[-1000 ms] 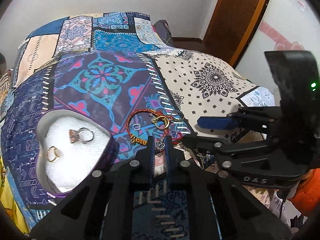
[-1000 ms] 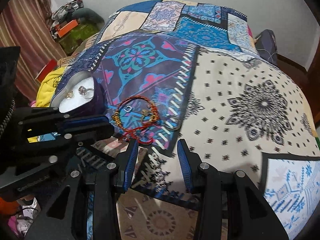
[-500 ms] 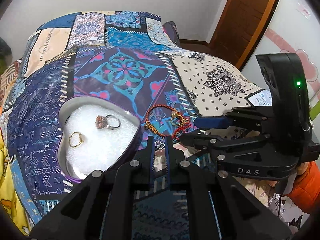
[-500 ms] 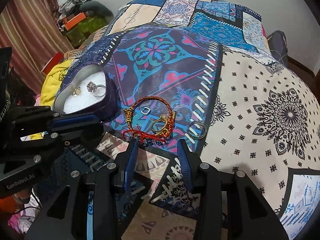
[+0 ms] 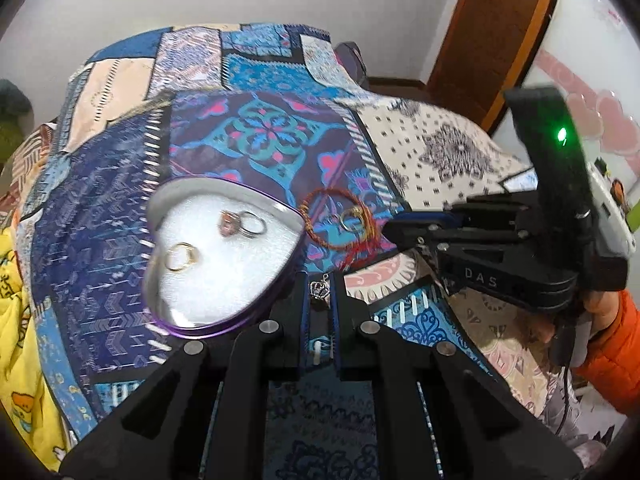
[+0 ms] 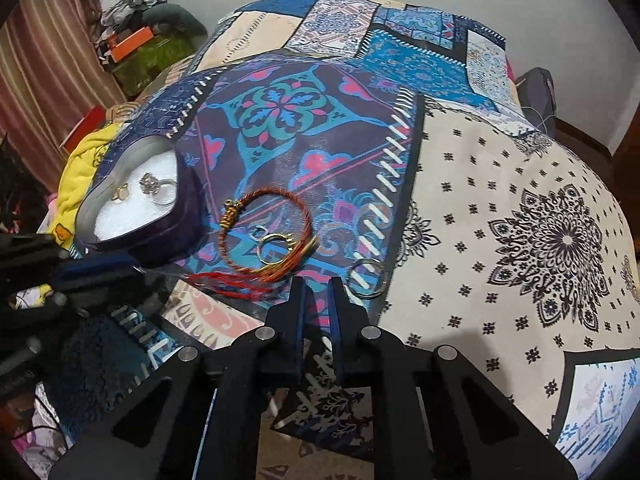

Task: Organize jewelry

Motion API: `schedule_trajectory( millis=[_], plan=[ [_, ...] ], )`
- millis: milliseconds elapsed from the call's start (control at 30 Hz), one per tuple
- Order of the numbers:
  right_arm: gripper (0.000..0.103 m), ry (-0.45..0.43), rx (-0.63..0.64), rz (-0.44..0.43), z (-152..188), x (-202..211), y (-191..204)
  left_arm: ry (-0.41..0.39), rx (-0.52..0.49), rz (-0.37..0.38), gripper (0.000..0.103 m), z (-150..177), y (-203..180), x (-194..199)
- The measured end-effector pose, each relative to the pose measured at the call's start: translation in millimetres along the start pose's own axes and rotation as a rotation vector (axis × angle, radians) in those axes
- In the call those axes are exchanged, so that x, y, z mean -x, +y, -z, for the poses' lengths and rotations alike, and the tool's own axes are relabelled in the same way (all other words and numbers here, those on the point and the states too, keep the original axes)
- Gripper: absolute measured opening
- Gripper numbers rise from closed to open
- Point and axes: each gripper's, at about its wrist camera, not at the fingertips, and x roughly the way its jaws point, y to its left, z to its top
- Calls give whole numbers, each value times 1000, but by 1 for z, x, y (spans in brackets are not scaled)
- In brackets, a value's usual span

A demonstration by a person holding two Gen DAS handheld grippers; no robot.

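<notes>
My left gripper (image 5: 319, 285) is shut on a small silver crown charm (image 5: 319, 289), held just above the near right rim of a purple heart-shaped tin (image 5: 280, 292). The tin has white foam with a gold ring (image 5: 181, 256) and a stone-set silver ring (image 5: 242, 224) in it. It also shows in the right wrist view (image 6: 188, 216). A red braided bracelet (image 6: 264, 236) with a gold ring (image 6: 276, 248) and a small silver ring lies on the patchwork bedspread beside the tin. A larger silver ring (image 6: 366, 278) lies just right of my right gripper (image 6: 317, 289), which is shut and empty.
The patterned bedspread (image 6: 500, 208) covers a bed. Yellow fabric (image 6: 80, 168) and clutter lie past its left side. A wooden door (image 5: 492, 40) stands at the back right. The right gripper's body (image 5: 520, 240) sits close to the bracelet in the left wrist view.
My left gripper has carried the crown charm leftward, toward the tin's rim. My right gripper has closed its jaws and moved nearer the bracelet and the silver ring.
</notes>
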Motion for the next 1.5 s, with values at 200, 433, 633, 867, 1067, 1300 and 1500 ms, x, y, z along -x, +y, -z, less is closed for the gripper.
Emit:
schedule_trajectory(
  millis=[200, 433, 633, 867, 1067, 1300, 1500],
  plan=[
    [10, 0, -29, -69, 2, 14, -1, -4, -3, 1, 8, 2, 4, 7],
    [20, -37, 3, -47, -11, 20, 13, 26, 2, -22, 8, 11, 8, -1],
    [20, 19, 75, 8, -19, -6, 24, 18, 18, -38, 8, 17, 18, 5],
    [20, 36, 140, 70, -7, -11, 24, -6, 42, -45, 8, 21, 27, 19],
    [20, 29, 82, 63, -9, -2, 12, -3, 52, -64, 8, 27, 32, 25],
    [20, -4, 104, -45, -8, 19, 37, -11, 60, -73, 8, 30, 35, 32],
    [20, 47, 113, -115, -8, -2, 55, -21, 71, -73, 8, 31, 37, 34]
  ],
)
